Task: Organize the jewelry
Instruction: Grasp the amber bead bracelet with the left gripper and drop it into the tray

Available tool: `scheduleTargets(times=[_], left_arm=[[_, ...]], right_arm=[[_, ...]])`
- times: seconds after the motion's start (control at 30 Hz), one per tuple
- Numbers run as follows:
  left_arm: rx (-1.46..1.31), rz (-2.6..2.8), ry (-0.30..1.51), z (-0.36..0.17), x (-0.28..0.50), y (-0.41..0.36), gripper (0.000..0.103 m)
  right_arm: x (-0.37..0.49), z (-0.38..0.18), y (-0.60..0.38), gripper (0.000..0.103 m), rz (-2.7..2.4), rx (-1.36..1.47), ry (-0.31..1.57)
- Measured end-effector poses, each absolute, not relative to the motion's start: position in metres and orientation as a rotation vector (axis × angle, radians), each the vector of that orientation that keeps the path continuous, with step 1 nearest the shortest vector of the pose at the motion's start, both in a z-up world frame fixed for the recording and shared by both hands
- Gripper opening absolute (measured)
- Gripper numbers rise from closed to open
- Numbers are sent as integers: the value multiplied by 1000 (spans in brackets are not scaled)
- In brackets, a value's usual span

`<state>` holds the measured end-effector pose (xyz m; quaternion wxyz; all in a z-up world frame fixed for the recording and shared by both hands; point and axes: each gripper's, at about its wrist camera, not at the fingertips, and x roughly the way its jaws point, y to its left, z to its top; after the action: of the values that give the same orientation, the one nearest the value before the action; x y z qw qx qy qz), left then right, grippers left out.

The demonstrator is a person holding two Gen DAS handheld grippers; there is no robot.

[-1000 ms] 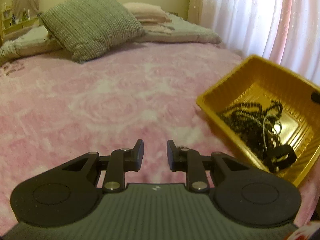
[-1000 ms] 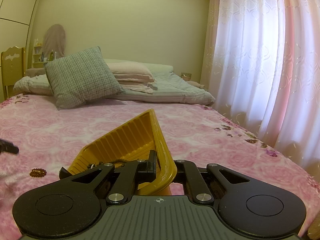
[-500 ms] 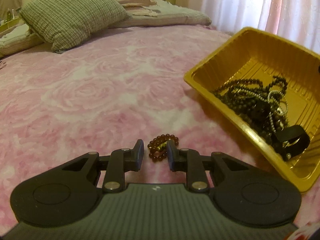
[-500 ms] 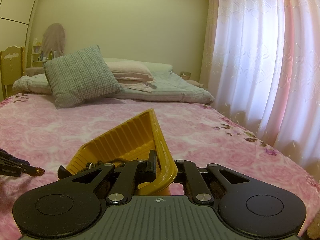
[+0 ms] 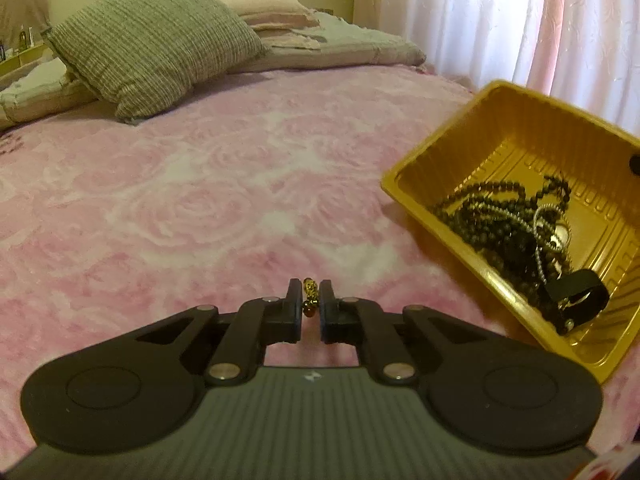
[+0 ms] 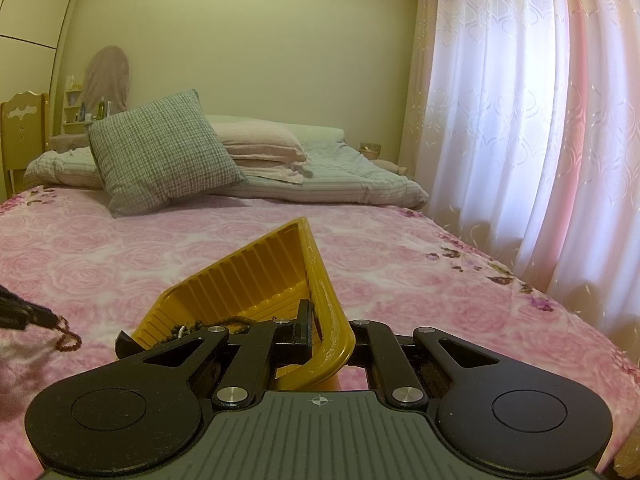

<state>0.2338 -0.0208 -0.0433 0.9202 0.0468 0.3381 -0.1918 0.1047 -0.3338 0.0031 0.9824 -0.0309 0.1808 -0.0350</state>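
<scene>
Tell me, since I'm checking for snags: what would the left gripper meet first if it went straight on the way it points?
The pink bedspread, most likely. The left gripper, jaws shut on the bead bracelet, aims over open blanket; the yellow tray sits off to its right. Depth is unclear.

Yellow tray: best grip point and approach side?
Grip the yellow tray by its thin upright rim, one finger inside the wall and one outside, coming from the near side. The walls flare and the floor holds dark bead necklaces, so the rim is the only pinchable edge. The right gripper is clamped on the rim that way.
</scene>
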Motion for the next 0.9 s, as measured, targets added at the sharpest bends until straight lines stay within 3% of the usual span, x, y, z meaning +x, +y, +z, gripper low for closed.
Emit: scheduleTargets(times=[0.5,0.9], left_arm=[[120,-464,584,29,229,-23,4],[130,-662,526,62,217,-84,4]], right_arm=[[106,5,-333,7,-66,-71,362],[107,5,-325,7,-65,-73,357]])
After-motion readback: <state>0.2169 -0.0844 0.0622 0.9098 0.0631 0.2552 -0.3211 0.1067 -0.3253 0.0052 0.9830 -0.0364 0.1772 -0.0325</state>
